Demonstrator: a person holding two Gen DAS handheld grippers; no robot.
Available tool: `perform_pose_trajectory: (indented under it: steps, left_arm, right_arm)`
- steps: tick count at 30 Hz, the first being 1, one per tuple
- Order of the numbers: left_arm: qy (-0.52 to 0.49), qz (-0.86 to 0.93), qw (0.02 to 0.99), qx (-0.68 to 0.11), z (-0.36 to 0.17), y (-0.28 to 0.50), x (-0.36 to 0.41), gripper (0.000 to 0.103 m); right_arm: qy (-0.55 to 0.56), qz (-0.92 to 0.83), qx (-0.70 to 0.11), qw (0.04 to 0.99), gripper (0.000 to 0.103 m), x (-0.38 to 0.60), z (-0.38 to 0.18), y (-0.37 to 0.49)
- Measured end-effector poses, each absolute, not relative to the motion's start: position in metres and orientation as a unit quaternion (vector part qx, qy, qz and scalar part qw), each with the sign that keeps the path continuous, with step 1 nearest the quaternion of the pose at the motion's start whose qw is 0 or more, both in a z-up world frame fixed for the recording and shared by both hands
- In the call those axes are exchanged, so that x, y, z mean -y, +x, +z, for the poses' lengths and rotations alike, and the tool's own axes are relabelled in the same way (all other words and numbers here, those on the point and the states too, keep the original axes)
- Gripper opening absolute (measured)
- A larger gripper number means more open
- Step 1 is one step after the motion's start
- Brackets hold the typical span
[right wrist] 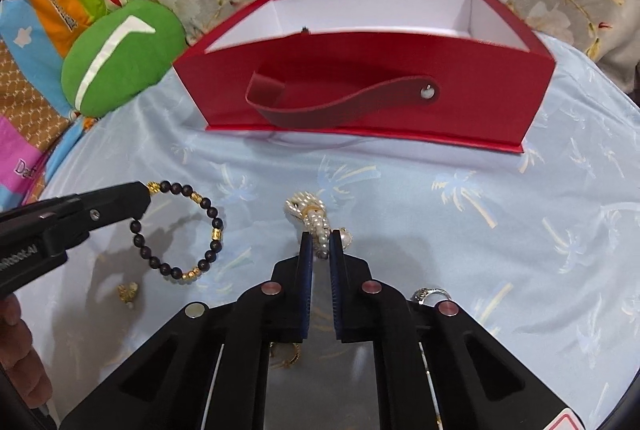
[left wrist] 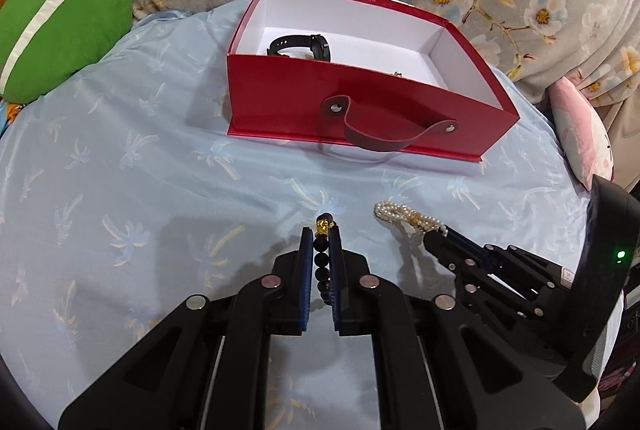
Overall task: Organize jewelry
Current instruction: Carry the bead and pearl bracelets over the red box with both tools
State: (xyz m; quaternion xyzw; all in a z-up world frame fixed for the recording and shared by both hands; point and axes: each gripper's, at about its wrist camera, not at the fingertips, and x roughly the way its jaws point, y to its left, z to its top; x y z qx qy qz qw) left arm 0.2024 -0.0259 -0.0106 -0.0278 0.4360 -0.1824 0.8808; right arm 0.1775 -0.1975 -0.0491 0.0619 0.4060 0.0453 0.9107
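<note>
Both handheld grippers tilt down toward a pale blue cloth (left wrist: pixel 120 158) patterned with palm trees. The left gripper (left wrist: pixel 321 230) is clamped on a dark beaded bracelet (right wrist: pixel 180 230) with gold spacers, its loop hanging just above the cloth. Just beside it, the right gripper (right wrist: pixel 321 240) has closed on a bundled pearl strand (right wrist: pixel 310 216) whose far end lies on the cloth. Beyond them stands an open red box (left wrist: pixel 360 94) with a strap handle, a black watch (left wrist: pixel 300 46) inside. A ring (right wrist: pixel 432 295) and a small gold piece (right wrist: pixel 128 290) lie near the grippers. A green cushion (left wrist: pixel 56 22) rests at left.
</note>
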Motion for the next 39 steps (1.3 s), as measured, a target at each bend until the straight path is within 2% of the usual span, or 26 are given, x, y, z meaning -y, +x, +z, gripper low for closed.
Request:
perform_pose_trajectory:
  steps: [21,39]
  left_arm:
    - [-0.004,-0.199,0.909,-0.367,0.071,0.162,0.038,0.007]
    - [0.015,-0.174,0.916,-0.361,0.110,0.211,0.046,0.007]
  right_arm:
    - [0.085,0.038,-0.294,0.951,0.004,0.221,0.058,0.124]
    - [0.086,0.039,-0.267,0.959,0.004,0.239,0.114,0.166]
